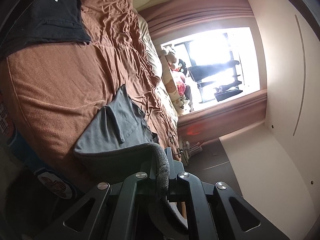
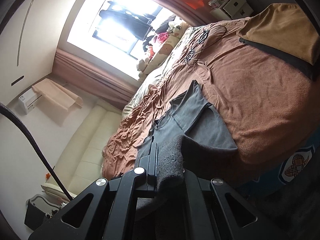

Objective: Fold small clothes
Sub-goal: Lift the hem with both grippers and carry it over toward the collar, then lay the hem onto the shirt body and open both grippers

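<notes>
A small grey garment lies on the brown bedspread, its near hem lifted off the bed. My left gripper is shut on one corner of that hem, with cloth bunched between the jaws. In the right wrist view the same grey garment stretches away over the bedspread, and my right gripper is shut on the other corner of the hem. The hem hangs taut between the two grippers. A folded black garment with a paw print rests further along the bed.
A tan pillow and a dark strip lie at one end of the bed, cables beside them. Soft toys line the bright window. A cream sofa stands beyond the bed. A blue patterned rug lies beside it.
</notes>
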`<state>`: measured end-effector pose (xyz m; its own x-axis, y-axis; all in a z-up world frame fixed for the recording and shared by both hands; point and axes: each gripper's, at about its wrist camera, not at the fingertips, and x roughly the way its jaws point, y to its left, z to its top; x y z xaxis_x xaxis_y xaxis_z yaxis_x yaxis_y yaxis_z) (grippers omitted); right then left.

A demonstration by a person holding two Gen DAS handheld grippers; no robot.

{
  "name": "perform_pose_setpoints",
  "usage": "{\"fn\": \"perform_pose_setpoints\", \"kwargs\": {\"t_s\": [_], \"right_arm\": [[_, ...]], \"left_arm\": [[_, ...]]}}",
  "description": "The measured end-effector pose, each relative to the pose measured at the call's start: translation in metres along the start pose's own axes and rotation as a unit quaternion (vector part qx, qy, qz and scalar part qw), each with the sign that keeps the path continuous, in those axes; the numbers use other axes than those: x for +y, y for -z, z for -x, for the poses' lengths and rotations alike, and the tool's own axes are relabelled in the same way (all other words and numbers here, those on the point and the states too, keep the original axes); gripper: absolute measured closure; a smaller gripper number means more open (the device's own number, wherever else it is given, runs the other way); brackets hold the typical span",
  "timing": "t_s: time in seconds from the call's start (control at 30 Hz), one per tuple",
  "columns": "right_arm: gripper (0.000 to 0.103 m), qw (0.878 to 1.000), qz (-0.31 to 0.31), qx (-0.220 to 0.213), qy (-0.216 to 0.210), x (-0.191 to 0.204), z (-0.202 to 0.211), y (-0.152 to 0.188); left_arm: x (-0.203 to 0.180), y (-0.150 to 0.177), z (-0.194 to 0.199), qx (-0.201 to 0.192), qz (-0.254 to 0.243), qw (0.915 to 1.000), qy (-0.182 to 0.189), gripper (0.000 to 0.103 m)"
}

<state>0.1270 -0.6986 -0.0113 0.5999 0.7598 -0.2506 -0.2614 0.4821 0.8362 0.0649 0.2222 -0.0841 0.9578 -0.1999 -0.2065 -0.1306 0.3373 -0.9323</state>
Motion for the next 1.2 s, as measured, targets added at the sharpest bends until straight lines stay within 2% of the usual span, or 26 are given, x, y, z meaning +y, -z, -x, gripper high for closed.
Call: {"fn": "perform_pose_setpoints", "kwargs": {"t_s": [0.23, 0.47, 0.8, 1.2], "right_arm": [[0.103, 1.0, -0.005, 0.003, 0.002, 0.006, -0.039, -0.037], [0.103, 1.0, -0.01, 0.018, 0.013, 0.003, -0.086, -0.066], [0.103, 0.998, -0.029, 0.042, 0.031, 0.0, -0.158, -0.108], [0.103, 0.996, -0.014, 0.07, 0.06, -0.008, -0.243, -0.139]], "left_arm": [[-0.019, -0.026, -0.037, 0.0, -0.008, 0.9999, -0.013, 0.099], [-0.02, -0.048, -0.078, 0.005, -0.01, 0.9994, -0.033, 0.099], [0.003, -0.085, -0.128, 0.008, 0.015, 0.9981, -0.059, 0.099], [0.023, -0.118, -0.202, 0.028, 0.006, 0.9927, -0.117, 0.099]]}}
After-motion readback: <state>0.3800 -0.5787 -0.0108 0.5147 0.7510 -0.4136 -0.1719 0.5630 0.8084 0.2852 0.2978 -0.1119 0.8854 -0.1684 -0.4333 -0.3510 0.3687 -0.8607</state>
